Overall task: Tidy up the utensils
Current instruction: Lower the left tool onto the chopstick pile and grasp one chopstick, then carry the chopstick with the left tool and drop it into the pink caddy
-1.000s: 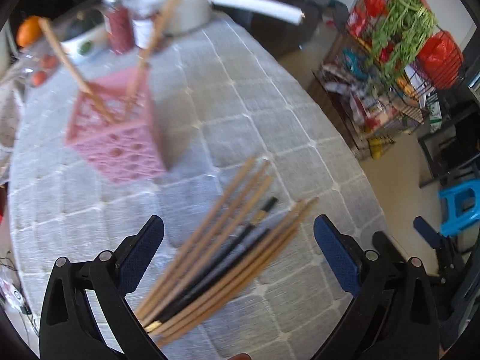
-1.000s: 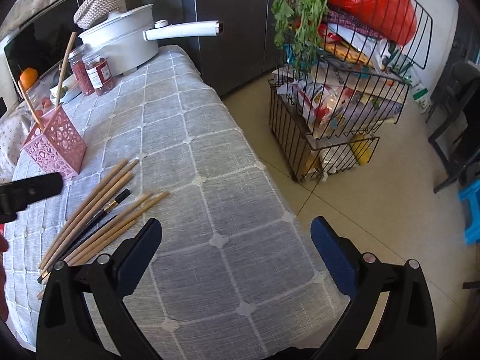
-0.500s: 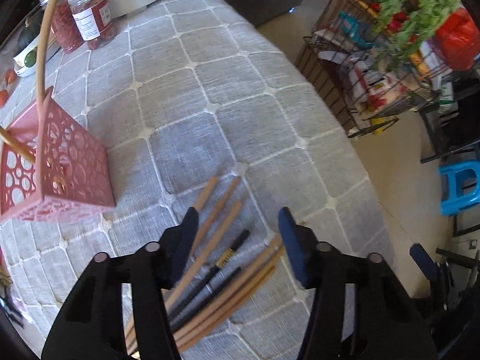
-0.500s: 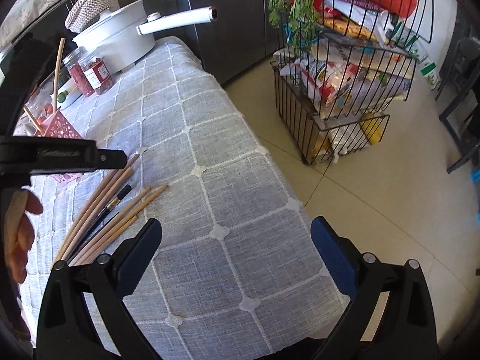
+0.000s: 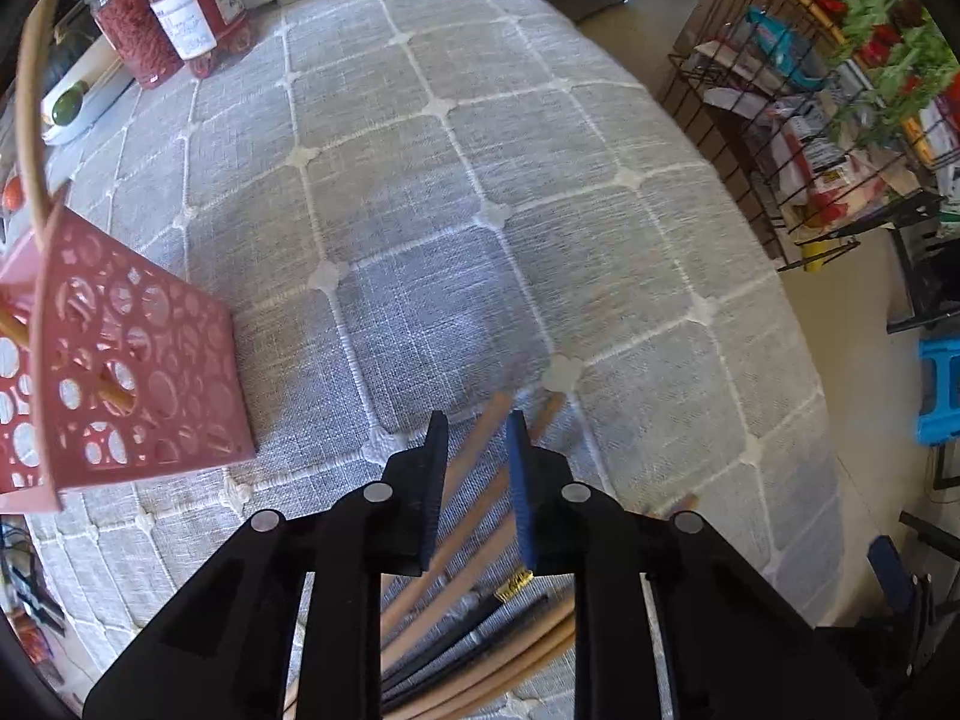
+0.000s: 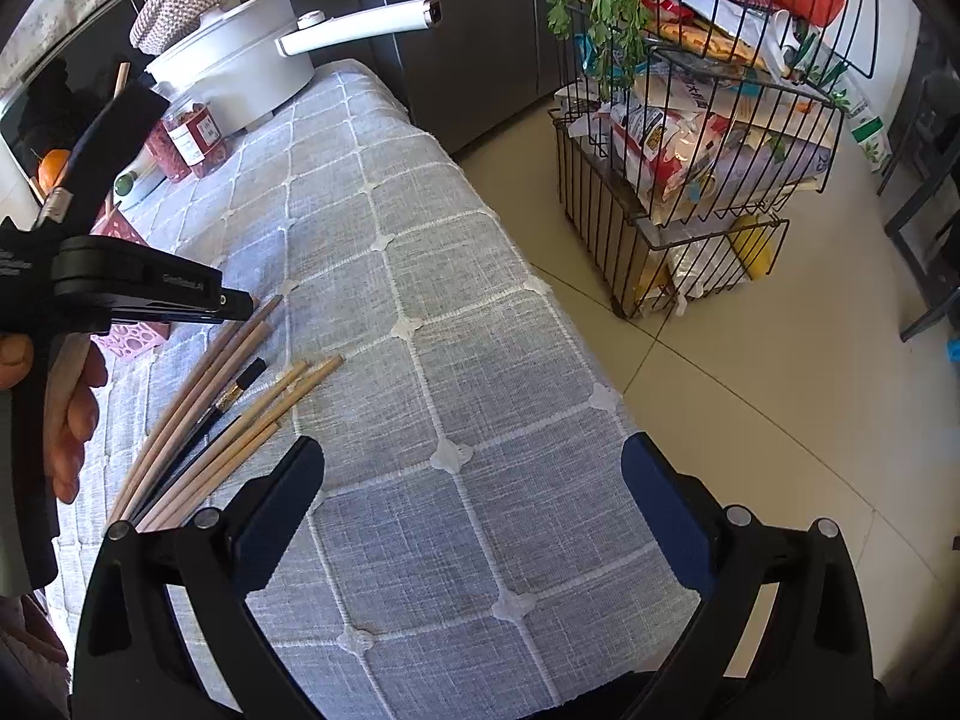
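Several wooden chopsticks [image 5: 480,546] and black ones [image 5: 480,630] lie fanned on the grey checked tablecloth [image 5: 456,222]. My left gripper [image 5: 478,426] points steeply down over their far ends. Its jaws are closing, with one wooden chopstick tip [image 5: 487,427] between them and a thin gap on each side. The pink perforated holder [image 5: 132,384] stands to the left with wooden sticks leaning in it. My right gripper [image 6: 474,474] hangs open over bare cloth, to the right of the chopsticks [image 6: 228,420]. In that view the left gripper [image 6: 237,303] and a hand [image 6: 72,414] partly hide the holder [image 6: 129,339].
Two red-filled jars [image 5: 174,30] and a white pot with a long handle [image 6: 240,72] stand at the far end of the table. The table's right edge [image 6: 540,294] drops to a tiled floor with a wire rack of groceries [image 6: 708,168] and a blue stool [image 5: 939,390].
My left gripper came down and forward over the chopsticks, and its jaws narrowed from wide to close around one wooden tip. The right gripper stayed where it was, open.
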`<state>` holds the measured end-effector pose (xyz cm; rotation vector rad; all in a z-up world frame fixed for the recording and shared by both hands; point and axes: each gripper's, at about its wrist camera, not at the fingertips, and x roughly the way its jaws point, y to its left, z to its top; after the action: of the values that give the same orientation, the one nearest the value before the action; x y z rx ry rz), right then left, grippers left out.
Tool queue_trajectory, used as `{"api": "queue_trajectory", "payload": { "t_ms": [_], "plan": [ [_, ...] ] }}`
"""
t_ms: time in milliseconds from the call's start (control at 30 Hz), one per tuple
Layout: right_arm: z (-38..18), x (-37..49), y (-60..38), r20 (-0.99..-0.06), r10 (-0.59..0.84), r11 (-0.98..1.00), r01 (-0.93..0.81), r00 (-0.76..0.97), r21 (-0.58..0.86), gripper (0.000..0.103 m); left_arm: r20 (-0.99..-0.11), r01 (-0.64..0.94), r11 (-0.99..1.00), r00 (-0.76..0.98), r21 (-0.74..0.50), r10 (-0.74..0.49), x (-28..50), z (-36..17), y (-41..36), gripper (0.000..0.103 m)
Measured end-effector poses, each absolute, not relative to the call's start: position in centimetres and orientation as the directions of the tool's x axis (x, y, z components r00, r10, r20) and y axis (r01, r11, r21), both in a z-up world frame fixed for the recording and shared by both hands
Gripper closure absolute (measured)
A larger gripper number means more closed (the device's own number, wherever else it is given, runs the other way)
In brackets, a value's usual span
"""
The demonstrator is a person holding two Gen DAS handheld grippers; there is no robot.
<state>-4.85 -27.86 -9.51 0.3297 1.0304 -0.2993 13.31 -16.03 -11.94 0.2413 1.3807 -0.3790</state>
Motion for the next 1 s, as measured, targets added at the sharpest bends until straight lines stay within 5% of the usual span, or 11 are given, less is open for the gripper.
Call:
{"api": "queue_trajectory", "payload": {
  "t_ms": [467,533,833,900,1000],
  "plan": [
    [-9.8,-4.1,-27.6,-0.881,-0.081,0.91,0.394,0.466,0.125,0.006,-0.961,0.398,0.917,0.24,-0.029,-0.134,11.8,-11.7,-15.1,0.089],
    [-9.7,-3.9,-27.3,-0.877,-0.096,0.913,0.393,0.47,0.111,0.006,-0.948,0.396,0.918,0.285,-0.016,-0.14,11.2,-10.5,-14.3,0.096],
    [-10.0,-1.7,-26.9,-0.899,-0.055,0.891,0.428,0.435,0.153,0.007,-0.858,0.42,0.904,0.432,-0.083,-0.279,5.4,-2.7,-9.0,0.096],
    [-10.4,-0.9,-27.5,-0.914,-0.005,0.86,0.469,0.405,0.203,0.011,-0.84,0.42,0.903,0.454,-0.093,-0.297,4.0,-1.7,-7.8,0.096],
    [-11.1,0.5,-28.0,-0.936,0.043,0.831,0.508,0.35,0.228,0.035,-0.815,0.412,0.906,0.49,-0.098,-0.311,2.1,-0.5,-6.1,0.096]
  ]
}}
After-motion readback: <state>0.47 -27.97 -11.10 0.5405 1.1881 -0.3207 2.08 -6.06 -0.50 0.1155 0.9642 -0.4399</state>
